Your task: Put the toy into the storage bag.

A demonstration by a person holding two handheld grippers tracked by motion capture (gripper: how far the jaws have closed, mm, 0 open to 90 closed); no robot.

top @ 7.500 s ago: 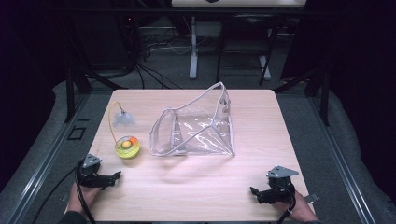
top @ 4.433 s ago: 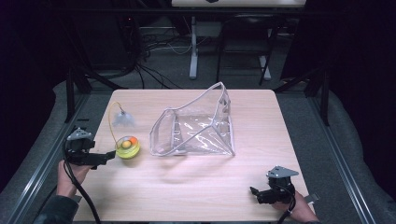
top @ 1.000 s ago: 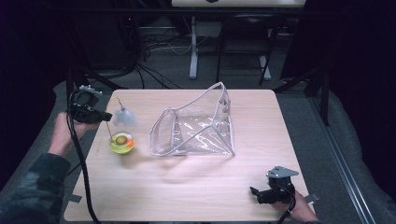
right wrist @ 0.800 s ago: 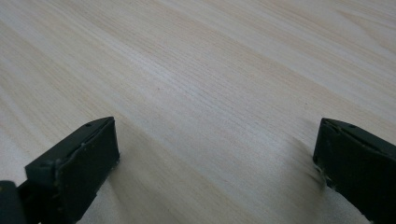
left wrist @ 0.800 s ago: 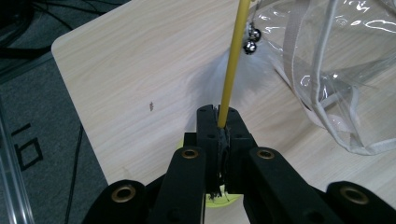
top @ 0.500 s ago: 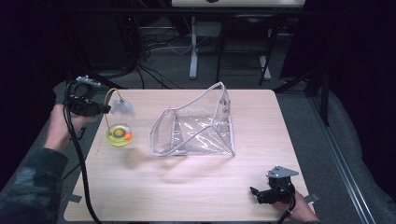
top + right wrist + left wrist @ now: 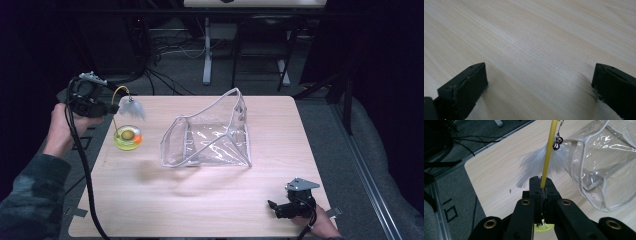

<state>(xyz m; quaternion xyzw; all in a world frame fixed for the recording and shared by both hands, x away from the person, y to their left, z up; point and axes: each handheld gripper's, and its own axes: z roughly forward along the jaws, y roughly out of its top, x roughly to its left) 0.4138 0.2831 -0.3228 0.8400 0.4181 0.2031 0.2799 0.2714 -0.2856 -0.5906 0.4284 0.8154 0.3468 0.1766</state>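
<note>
Left gripper (image 7: 540,185) clenched on thin yellow wand (image 7: 547,155) of white-feathered cat toy (image 7: 131,106), lifted with yellow-green round base (image 7: 127,138) hanging below jaws, probably to carry it into clear plastic pouch (image 7: 210,135); right gripper (image 7: 274,207) idle, jaws spread.

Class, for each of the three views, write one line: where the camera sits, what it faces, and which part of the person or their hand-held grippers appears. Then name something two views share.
High view: above the person's side, looking forward and down at the table; both hands and hand-held grippers, left, right.
Left gripper view: rides the left hand-held gripper, jaws shut on the yellow stem, facing the feather and clear bag.
Right gripper view: rides the right hand-held gripper, jaws open, facing bare wood.
Shared: high and left gripper views both show bag and feather.
</note>
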